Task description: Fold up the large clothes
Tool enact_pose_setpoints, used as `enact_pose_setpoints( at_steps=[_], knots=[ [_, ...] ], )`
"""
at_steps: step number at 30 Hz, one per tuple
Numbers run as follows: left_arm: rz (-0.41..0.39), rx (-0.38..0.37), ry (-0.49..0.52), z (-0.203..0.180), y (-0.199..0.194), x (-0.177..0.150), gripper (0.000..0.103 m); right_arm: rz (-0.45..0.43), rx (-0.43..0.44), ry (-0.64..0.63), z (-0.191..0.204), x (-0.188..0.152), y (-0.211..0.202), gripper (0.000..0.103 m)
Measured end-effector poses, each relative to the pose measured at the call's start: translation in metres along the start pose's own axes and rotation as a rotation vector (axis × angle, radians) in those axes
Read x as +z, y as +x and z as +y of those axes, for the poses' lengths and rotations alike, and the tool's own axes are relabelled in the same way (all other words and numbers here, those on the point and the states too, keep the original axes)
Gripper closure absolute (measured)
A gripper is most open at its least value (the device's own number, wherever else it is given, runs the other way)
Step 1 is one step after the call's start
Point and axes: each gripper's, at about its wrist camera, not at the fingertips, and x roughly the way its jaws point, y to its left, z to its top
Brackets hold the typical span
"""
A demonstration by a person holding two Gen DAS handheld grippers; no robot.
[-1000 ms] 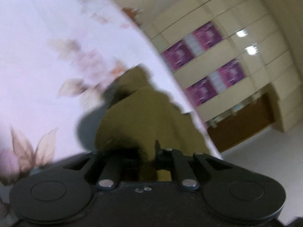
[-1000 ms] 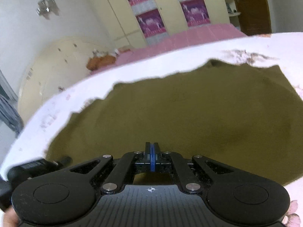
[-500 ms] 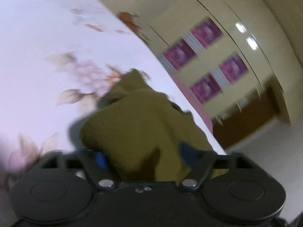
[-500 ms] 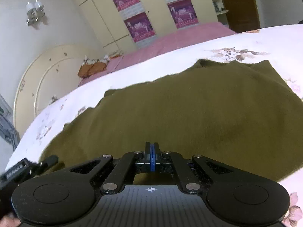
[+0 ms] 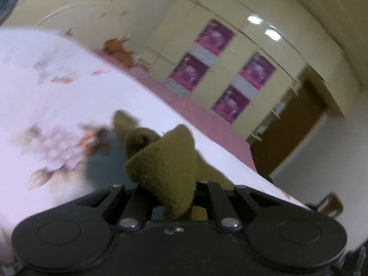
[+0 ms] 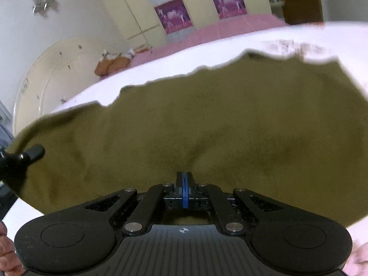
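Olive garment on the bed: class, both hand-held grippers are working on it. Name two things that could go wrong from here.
1. The left hand-held gripper pinches only a bunched corner of the olive garment; that small bite may slip out mid-fold.
2. The right hand-held gripper is shut on the cloth's near edge, and wrinkles radiate from the pinch. Pulling unevenly against the left could leave a crooked fold on the floral bedsheet.
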Motion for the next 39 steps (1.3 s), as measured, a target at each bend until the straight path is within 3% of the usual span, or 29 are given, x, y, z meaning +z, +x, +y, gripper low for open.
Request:
enact_pose_setpoints(
  at_steps=[6, 10, 17, 20, 22, 23, 24, 25, 26, 28, 29, 33, 36, 38, 39],
  knots=[
    [0.005, -0.078, 0.254, -0.079, -0.002, -0.01, 0.094, 0.018, 0.062, 0.04, -0.014, 0.007, -0.007, 0.103],
    [0.037, -0.129, 0.401, -0.139, 0.001, -0.023, 0.094, -0.067, 0.087, 0.098, -0.043, 0.018, -0.046, 0.103],
    [0.143, -0.237, 0.653, -0.247, 0.026, -0.094, 0.094, -0.208, -0.026, 0.275, -0.164, 0.031, -0.134, 0.103],
    [0.296, -0.266, 0.73, -0.281, 0.058, -0.139, 0.092, -0.222, -0.031, 0.349, -0.211, 0.028, -0.158, 0.103],
    [0.431, -0.233, 0.769, -0.291, 0.085, -0.171, 0.08, -0.218, -0.044, 0.384, -0.234, 0.03, -0.169, 0.103],
    [0.489, -0.211, 0.786, -0.292, 0.09, -0.182, 0.073, -0.211, -0.075, 0.399, -0.243, 0.031, -0.173, 0.085],
    [0.507, -0.223, 0.779, -0.293, 0.084, -0.188, 0.064, -0.218, -0.08, 0.402, -0.249, 0.032, -0.178, 0.061],
    [0.5, -0.263, 0.752, -0.29, 0.073, -0.185, 0.058, -0.258, -0.064, 0.386, -0.252, 0.033, -0.188, 0.029],
    [0.502, -0.293, 0.721, -0.284, 0.064, -0.179, 0.048, -0.291, -0.035, 0.349, -0.251, 0.036, -0.195, 0.029],
    [0.493, -0.325, 0.64, -0.27, 0.044, -0.155, 0.051, -0.266, 0.018, 0.329, -0.248, 0.045, -0.192, 0.029],
    [0.445, -0.339, 0.592, -0.258, 0.034, -0.135, 0.049, -0.252, 0.079, 0.325, -0.245, 0.049, -0.188, 0.029],
    [0.256, -0.183, 0.524, -0.212, 0.035, -0.079, 0.054, -0.191, 0.186, 0.245, -0.218, 0.069, -0.159, 0.029],
    [0.255, -0.12, 0.426, -0.173, 0.058, -0.058, 0.06, -0.126, 0.232, 0.226, -0.203, 0.079, -0.135, 0.029],
    [0.288, -0.123, 0.376, -0.159, 0.08, -0.051, 0.065, -0.065, 0.25, 0.224, -0.195, 0.083, -0.114, 0.04],
    [0.294, -0.106, 0.373, -0.154, 0.086, -0.056, 0.066, -0.04, 0.257, 0.231, -0.198, 0.091, -0.102, 0.04]
  ],
)
